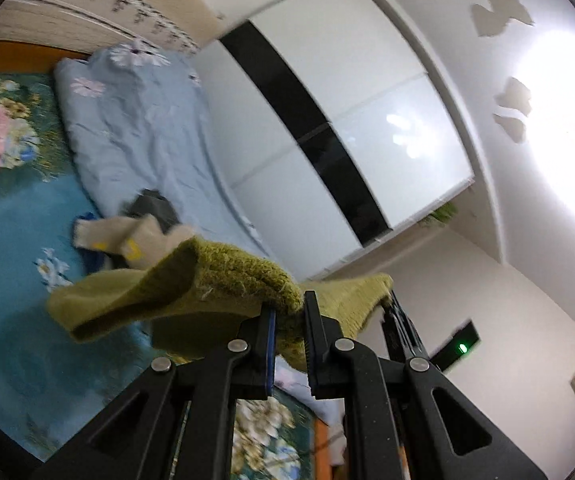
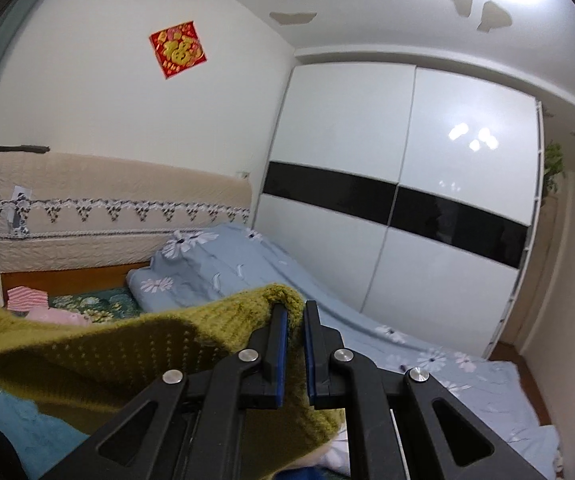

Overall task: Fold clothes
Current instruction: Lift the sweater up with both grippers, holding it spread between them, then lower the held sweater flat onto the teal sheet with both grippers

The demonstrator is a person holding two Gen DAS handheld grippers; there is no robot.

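The olive-green knit sweater (image 1: 191,288) hangs in the air above the bed, pinched at two spots. The left gripper (image 1: 289,320) is clamped on its edge, cloth spreading toward 10 o'clock. The right gripper (image 2: 295,320) is likewise clamped, the knit sagging toward 8 o'clock. A blue floral quilt (image 2: 223,268) lies beyond.
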